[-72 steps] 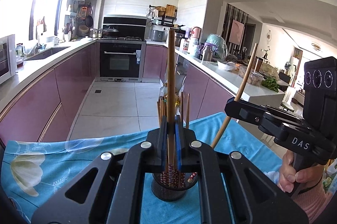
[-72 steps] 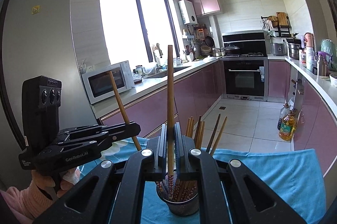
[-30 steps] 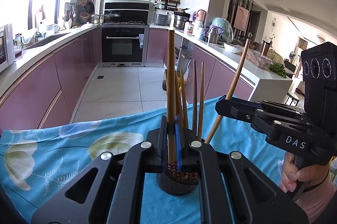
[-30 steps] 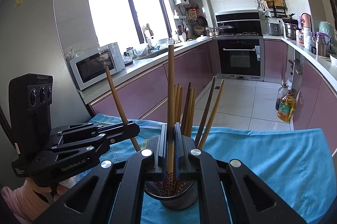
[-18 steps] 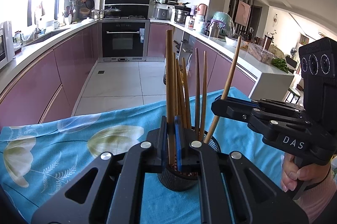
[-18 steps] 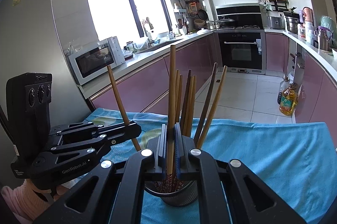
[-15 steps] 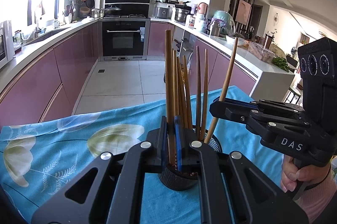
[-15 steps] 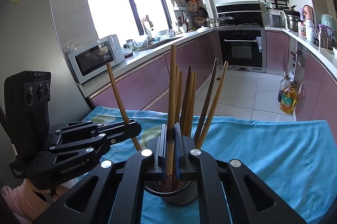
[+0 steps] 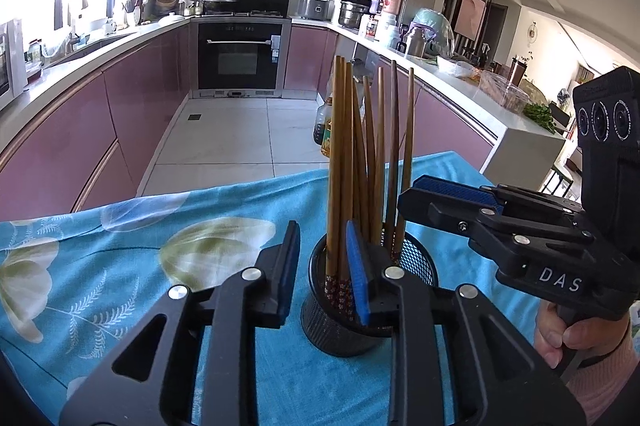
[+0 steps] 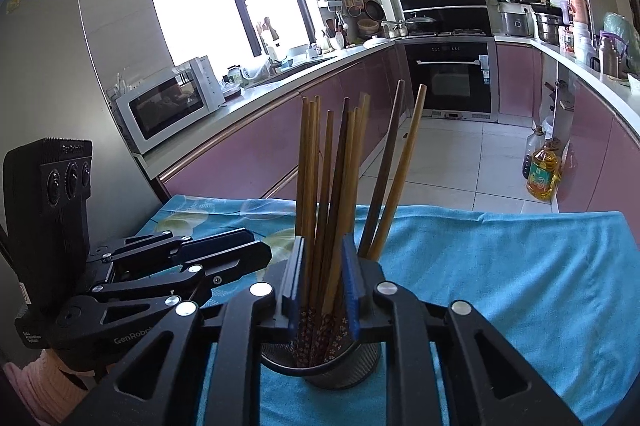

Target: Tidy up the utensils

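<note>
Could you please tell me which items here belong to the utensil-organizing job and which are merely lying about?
Part of the job:
- chopsticks
- mesh holder they stand in
- left claw, open
- right claw, open

Lying about:
- oil bottle on the floor
- microwave on the counter
- floral tablecloth

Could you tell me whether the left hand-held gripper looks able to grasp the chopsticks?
Probably yes: the left hand-held gripper is open around the wooden chopsticks, upright in the black mesh cup.

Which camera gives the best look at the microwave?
The right wrist view: the microwave sits whole on the counter, door and panel visible. The left wrist view catches only a sliver at its left edge.
</note>
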`<state>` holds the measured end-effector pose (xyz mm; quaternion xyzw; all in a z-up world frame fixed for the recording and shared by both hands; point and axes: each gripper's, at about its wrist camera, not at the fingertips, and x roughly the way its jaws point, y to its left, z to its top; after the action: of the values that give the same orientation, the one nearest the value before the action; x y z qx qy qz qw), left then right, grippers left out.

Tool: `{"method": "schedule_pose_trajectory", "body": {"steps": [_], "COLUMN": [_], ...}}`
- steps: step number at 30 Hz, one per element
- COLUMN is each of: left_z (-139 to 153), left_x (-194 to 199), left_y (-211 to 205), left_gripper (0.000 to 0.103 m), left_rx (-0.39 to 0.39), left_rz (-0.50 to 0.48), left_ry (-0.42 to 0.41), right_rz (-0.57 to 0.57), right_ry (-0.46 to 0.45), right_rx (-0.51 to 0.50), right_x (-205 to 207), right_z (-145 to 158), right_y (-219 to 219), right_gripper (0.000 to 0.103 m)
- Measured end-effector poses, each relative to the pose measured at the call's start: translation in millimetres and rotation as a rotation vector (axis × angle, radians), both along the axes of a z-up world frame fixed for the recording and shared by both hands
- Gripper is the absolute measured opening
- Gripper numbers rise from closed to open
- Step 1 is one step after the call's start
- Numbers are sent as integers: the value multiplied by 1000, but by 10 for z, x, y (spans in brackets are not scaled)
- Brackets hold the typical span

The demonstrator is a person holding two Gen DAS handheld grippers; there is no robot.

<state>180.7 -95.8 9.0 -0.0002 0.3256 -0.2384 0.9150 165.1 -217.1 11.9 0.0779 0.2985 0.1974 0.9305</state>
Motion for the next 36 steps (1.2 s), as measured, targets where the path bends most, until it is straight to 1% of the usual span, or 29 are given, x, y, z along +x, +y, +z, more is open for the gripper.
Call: {"method": "schedule_pose_trajectory", "body": {"steps": [1, 2, 3, 4, 5, 6, 7, 8, 9, 10, 11, 12, 13, 14, 15, 19, 21, 23, 26, 31, 36], "left_z": [-11, -15, -22, -33, -50, -63, -79, -92, -101, -107, -114, -119, -120, -119, -108, -102, -94, -95, -74, -54, -17], "left_x": [-19, -41, -71, -98, -134, -164, -206, -244, -279, -324, -357, -404, -458, -513, -572, -788, -891, -994, -1109, -1279, -1423], "left_y": [22, 42, 72, 104, 143, 174, 210, 255, 297, 347, 383, 423, 455, 484, 502, 600, 650, 689, 703, 733, 771], "left_gripper": [28, 34, 37, 38, 41, 46, 50, 59, 65, 67, 72, 81, 86, 94, 97, 97, 97, 97, 97, 97, 97], "left_rx": [-7, -11, -16, -22, -33, -38, -39, -41, -48, -56, -58, -57, -53, -48, -42, -16, -17, -21, 0, 3, 5], "left_rz": [4, 11, 23, 30, 36, 45, 59, 76, 90, 108, 122, 141, 163, 181, 197, 246, 270, 286, 311, 342, 379], "left_ry": [1, -2, -10, -14, -16, -19, -25, -34, -41, -47, -56, -70, -88, -106, -126, -197, -231, -265, -315, -373, -442], "right_rz": [-7, -15, -18, -20, -24, -26, -26, -30, -34, -36, -45, -56, -67, -77, -86, -129, -148, -159, -175, -212, -229], "right_ry": [-4, -10, -21, -29, -37, -46, -58, -71, -84, -95, -106, -118, -132, -143, -151, -197, -229, -255, -297, -363, -388], "right_rx": [-2, -5, -12, -20, -27, -31, -35, -42, -54, -62, -71, -80, -88, -93, -99, -118, -127, -120, -118, -123, -135], "right_x": [-17, -41, -80, -109, -143, -184, -233, -284, -343, -391, -444, -489, -538, -578, -620, -751, -809, -857, -928, -1032, -1060], "right_z": [-3, -2, 4, 4, 1, -1, -2, -8, -19, -28, -50, -69, -93, -111, -134, -190, -203, -213, -234, -254, -261], "right_y": [-7, -14, -12, -8, -5, 2, 8, 17, 34, 46, 58, 68, 75, 81, 88, 100, 111, 117, 138, 172, 179], "right_gripper": [32, 40, 45, 46, 51, 58, 62, 67, 72, 75, 83, 93, 95, 96, 96, 96, 96, 96, 96, 96, 96]}}
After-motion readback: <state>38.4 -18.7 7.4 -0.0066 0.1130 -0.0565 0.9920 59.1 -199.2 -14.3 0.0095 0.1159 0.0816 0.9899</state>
